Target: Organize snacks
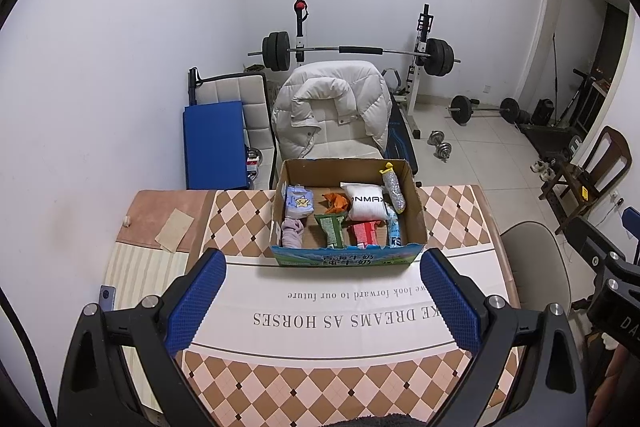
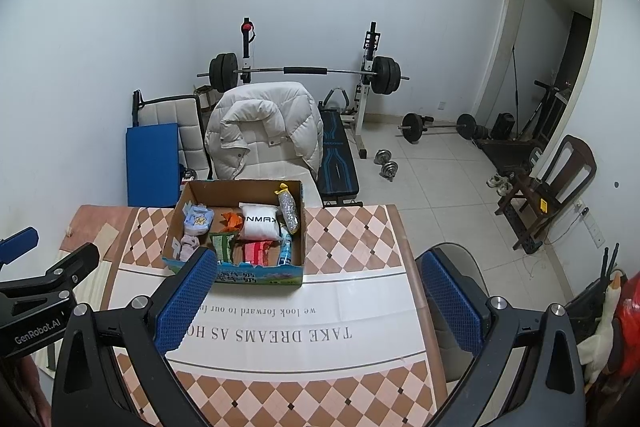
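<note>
A cardboard box [image 1: 416, 207] [image 2: 298, 195] stands at the far middle of the table and holds several snack packs. Among them are a white pack [image 1: 366, 207] [image 2: 260, 225], a green pack [image 1: 331, 231] [image 2: 223, 247], a red pack [image 1: 364, 233] [image 2: 256, 251], a pale blue star pack [image 1: 298, 205] [image 2: 198, 221] and a silver bag [image 1: 393, 189] [image 2: 290, 213]. My left gripper [image 1: 324, 277] hangs open above the near table, short of the box, with nothing in it. My right gripper [image 2: 320, 279] is open too, empty, to the box's right and nearer.
A checkered tablecloth [image 1: 320, 379] with printed words covers the table. A chair with a white puffer jacket [image 1: 332, 107] stands behind the box. A grey chair [image 1: 536, 259] sits at the table's right side. Weights and a bench fill the room behind.
</note>
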`<state>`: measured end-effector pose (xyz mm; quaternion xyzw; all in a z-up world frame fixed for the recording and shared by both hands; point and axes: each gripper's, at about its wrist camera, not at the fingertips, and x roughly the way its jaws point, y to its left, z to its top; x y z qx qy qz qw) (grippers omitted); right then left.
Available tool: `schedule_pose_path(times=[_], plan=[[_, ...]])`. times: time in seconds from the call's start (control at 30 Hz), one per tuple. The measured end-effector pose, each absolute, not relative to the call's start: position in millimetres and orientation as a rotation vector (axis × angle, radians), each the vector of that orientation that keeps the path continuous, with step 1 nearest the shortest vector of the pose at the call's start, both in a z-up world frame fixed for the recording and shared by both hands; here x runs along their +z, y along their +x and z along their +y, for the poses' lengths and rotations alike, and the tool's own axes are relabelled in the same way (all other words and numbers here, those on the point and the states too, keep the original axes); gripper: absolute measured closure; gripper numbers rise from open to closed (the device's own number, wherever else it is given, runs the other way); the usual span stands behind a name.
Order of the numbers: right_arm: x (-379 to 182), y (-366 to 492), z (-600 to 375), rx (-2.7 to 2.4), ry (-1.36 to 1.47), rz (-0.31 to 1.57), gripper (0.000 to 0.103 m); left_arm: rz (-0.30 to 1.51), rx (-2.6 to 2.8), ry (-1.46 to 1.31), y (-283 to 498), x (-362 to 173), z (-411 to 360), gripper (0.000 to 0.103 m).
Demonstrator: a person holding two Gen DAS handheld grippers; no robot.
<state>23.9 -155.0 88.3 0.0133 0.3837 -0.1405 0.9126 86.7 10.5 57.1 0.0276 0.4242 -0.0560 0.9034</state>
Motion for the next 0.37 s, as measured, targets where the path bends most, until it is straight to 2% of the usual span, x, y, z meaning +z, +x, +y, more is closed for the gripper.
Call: schedule_pose_path(times=[0.37], plan=[[87.5, 22.2, -154.5, -0.287, 0.028, 0.791, 0.000, 0.860, -0.095, 0.076, 86.3, 58.5, 1.8, 0.003]])
